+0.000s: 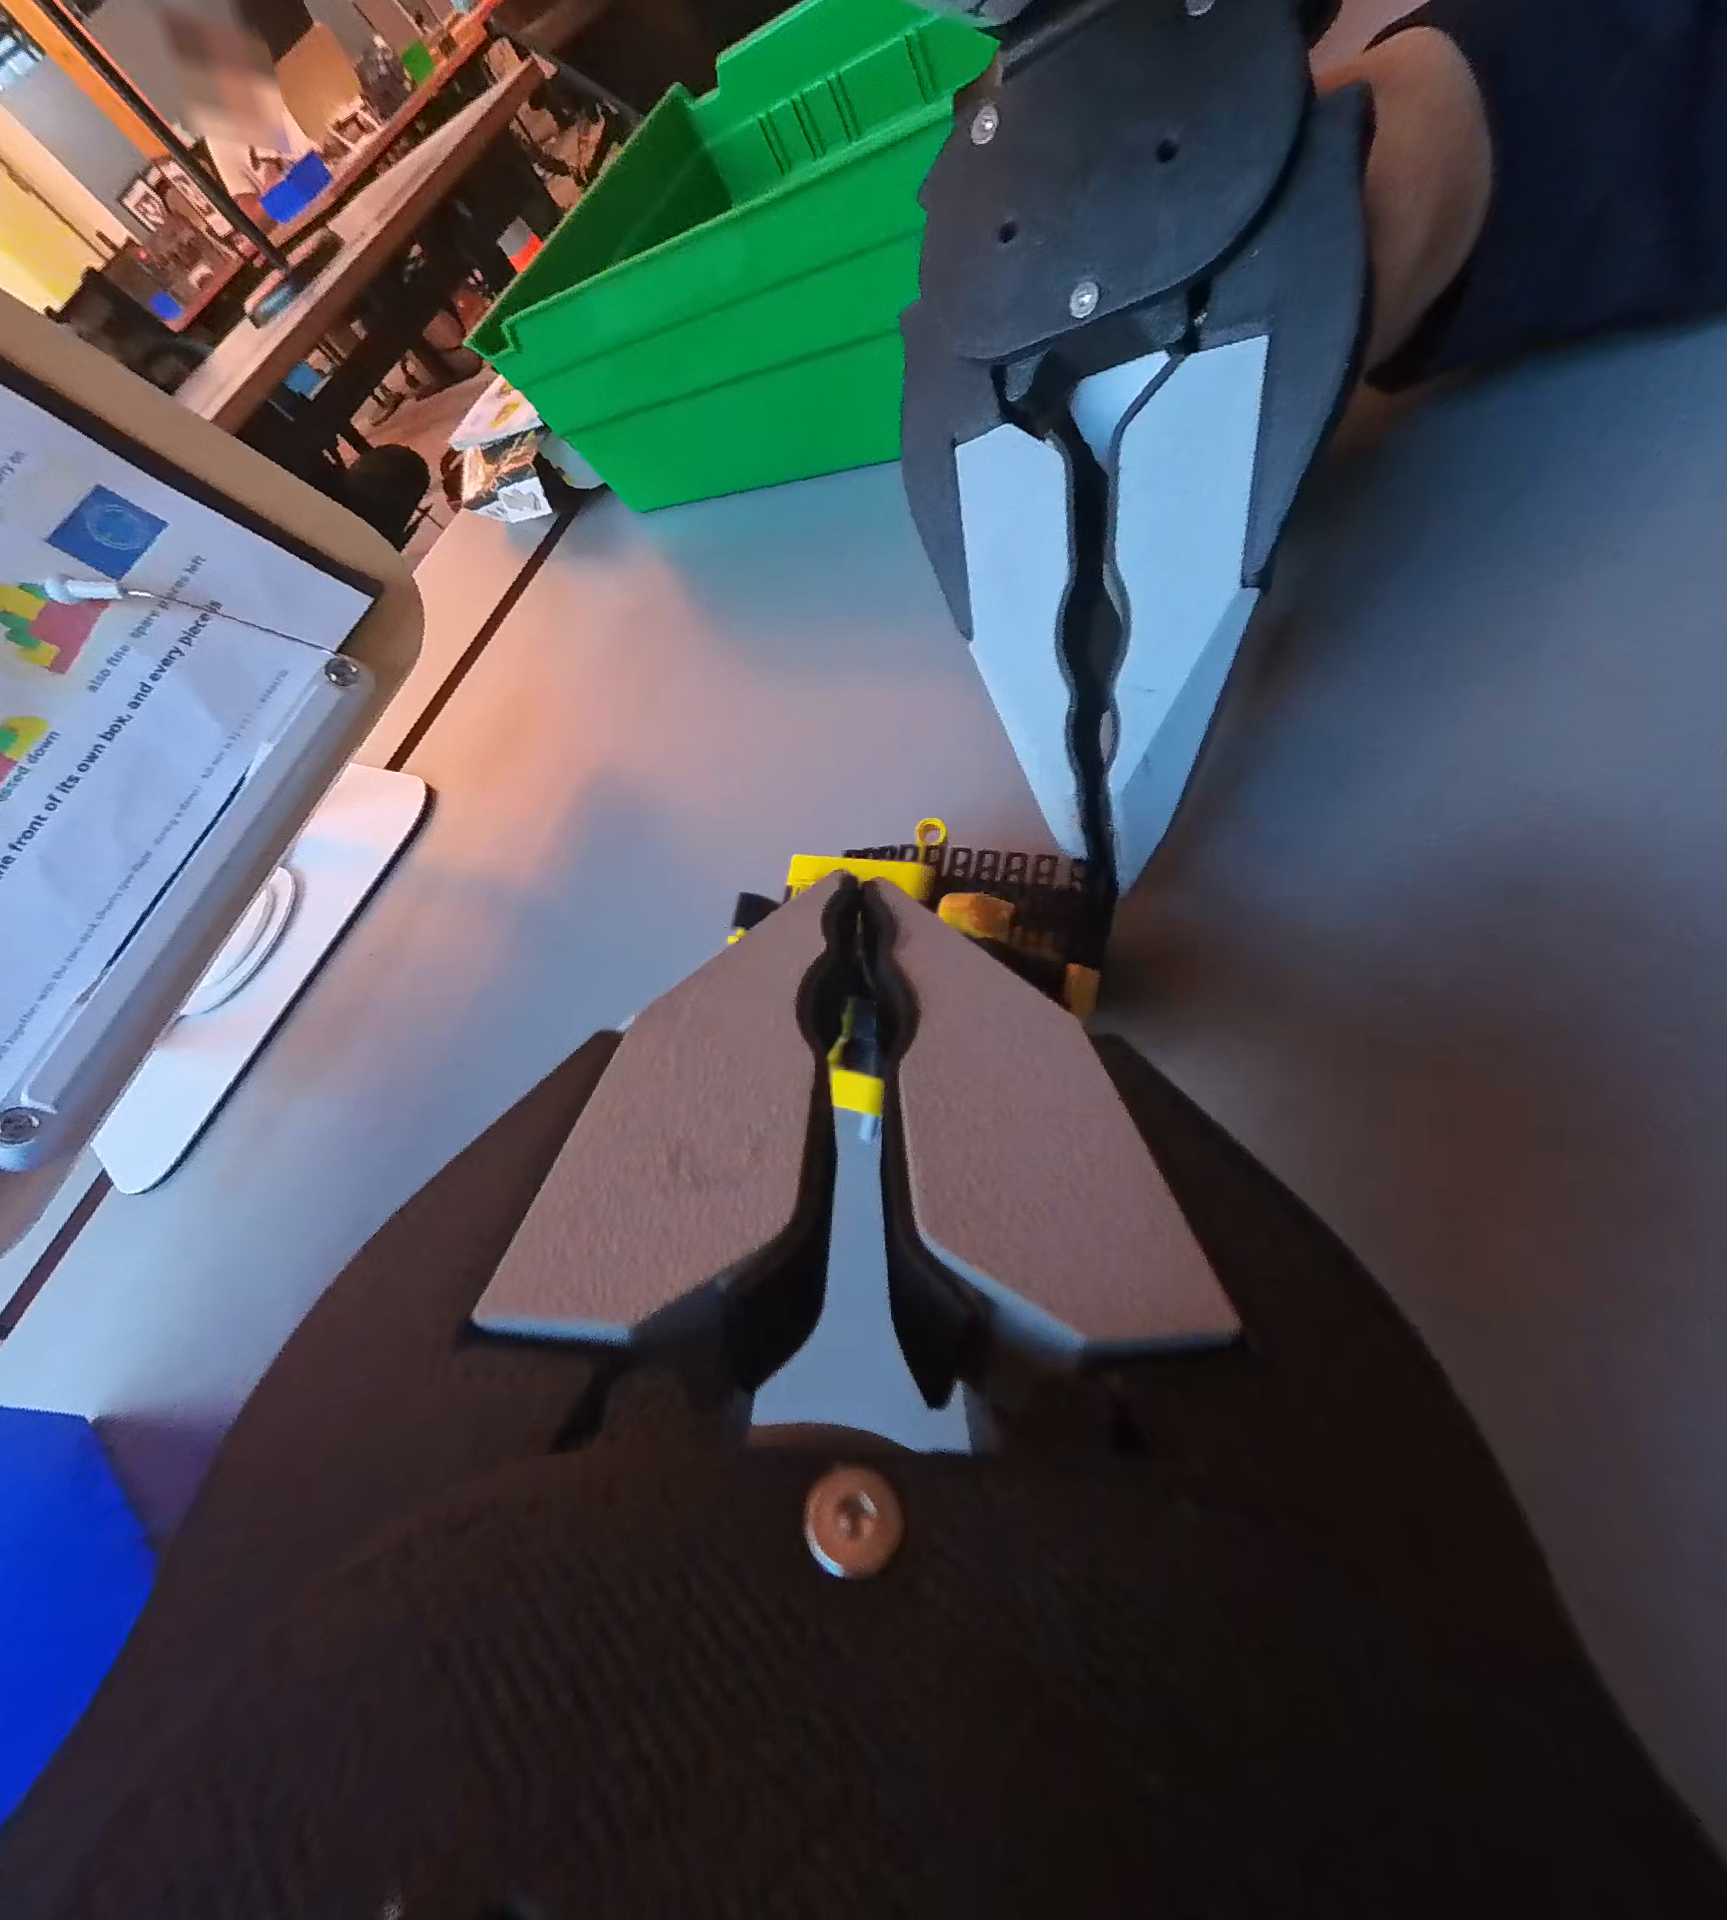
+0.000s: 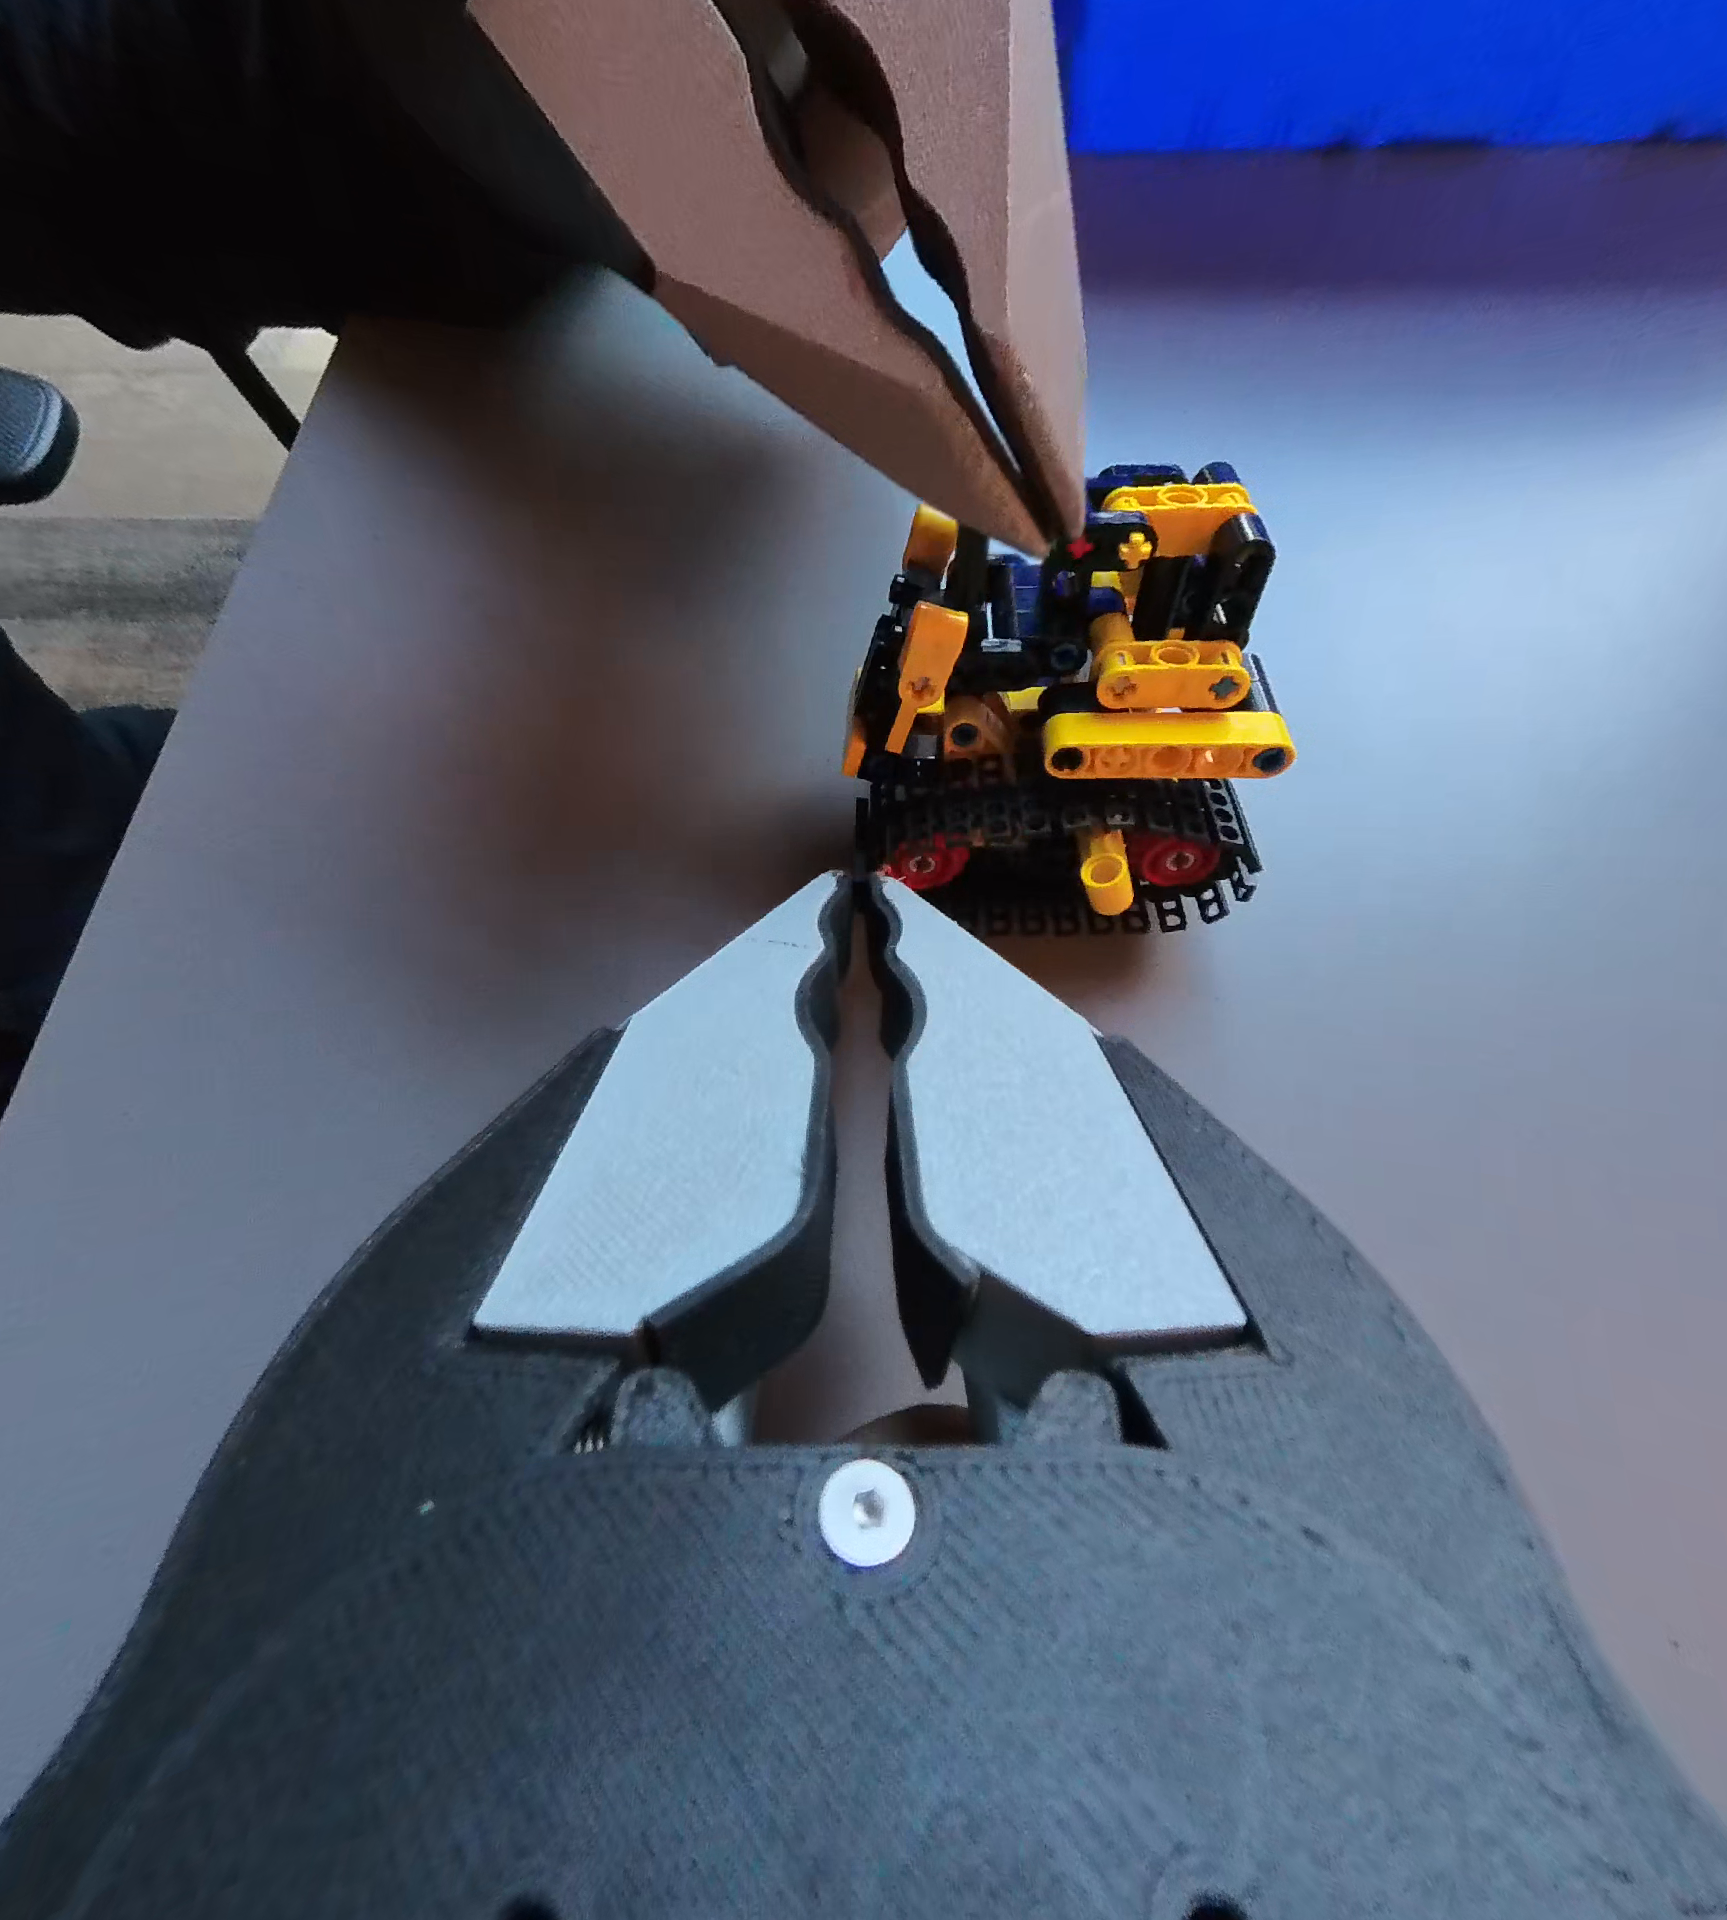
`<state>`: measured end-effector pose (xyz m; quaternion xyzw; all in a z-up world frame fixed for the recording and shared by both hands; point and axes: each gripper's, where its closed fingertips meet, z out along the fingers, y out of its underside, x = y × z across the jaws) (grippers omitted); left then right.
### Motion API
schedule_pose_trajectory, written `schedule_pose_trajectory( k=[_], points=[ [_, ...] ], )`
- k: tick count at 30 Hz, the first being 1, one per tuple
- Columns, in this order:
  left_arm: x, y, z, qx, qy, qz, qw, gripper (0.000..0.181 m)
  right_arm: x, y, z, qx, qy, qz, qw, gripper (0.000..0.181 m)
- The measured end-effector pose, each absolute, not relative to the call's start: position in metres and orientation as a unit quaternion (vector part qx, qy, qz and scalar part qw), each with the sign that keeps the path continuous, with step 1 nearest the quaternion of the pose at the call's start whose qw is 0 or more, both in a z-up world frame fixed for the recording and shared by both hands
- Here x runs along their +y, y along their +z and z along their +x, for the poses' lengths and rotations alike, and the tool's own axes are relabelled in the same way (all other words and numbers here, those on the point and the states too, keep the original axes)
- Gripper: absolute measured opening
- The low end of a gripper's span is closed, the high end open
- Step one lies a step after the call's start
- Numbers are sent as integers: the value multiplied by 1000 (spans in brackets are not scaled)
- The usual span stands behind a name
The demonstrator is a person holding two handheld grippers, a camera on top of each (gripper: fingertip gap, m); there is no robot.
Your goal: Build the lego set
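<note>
Two grippers meet at the tracked Lego vehicle (image 2: 1067,707) — left gripper (image 1: 851,888) fingers clenched at its top, right gripper (image 2: 864,883) pinched empty beside the track; brace low, press gently.

It was a lab or workshop: long work benches (image 1: 402,208) with clutter stood behind, and a green parts bin (image 1: 734,312) sat on the grey counter (image 1: 734,675) near a posted instruction sheet (image 1: 111,675).
</note>
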<state>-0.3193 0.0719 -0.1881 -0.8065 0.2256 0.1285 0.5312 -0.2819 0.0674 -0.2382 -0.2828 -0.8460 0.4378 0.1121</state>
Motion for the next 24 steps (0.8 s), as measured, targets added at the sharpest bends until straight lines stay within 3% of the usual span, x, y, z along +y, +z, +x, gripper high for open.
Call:
schedule_pose_trajectory(
  k=[24],
  points=[
    [69,-204,-348,200,180,-831,486,0,63,-233,-276,-840,457,-279,91,0]
  ],
)
